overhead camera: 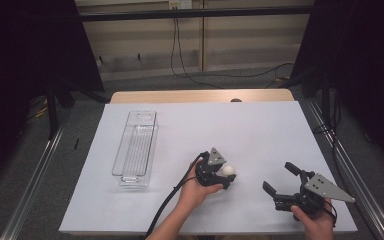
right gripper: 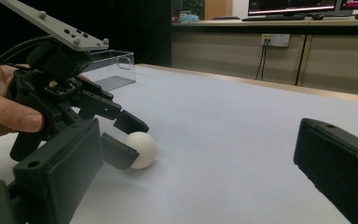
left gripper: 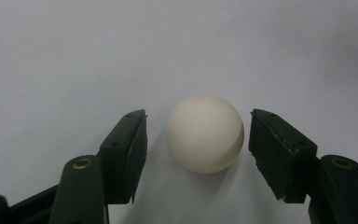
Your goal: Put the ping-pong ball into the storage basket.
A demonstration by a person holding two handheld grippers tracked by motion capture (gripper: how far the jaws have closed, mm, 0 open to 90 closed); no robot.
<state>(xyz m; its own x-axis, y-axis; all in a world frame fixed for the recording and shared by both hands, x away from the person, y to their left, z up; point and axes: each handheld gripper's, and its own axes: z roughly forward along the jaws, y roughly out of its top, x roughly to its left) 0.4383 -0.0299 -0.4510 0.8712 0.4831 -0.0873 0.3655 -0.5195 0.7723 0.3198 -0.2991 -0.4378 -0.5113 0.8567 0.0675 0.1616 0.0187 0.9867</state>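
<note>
- The left gripper (overhead camera: 223,176) has its jaws either side of a white ball (left gripper: 205,134), with a small gap showing on each side in its own view, so the pads are not yet pressing.
- The ball (overhead camera: 228,170) sits on the white table sheet (overhead camera: 260,130), near the front and a little right of centre.
- The right gripper (overhead camera: 280,181) rests well apart to the right, its jaws spread wide and holding nothing.
- A clear plastic tray (overhead camera: 136,146) lies towards the left of the sheet, well away from the ball, with nothing seen inside it.
- The step in hand looks like the grab: the jaws are set for closing on the ball.
- The next move calls for a centred, gentle squeeze, since a round ball could roll or pop out, then a lift, probably towards the tray.
</note>
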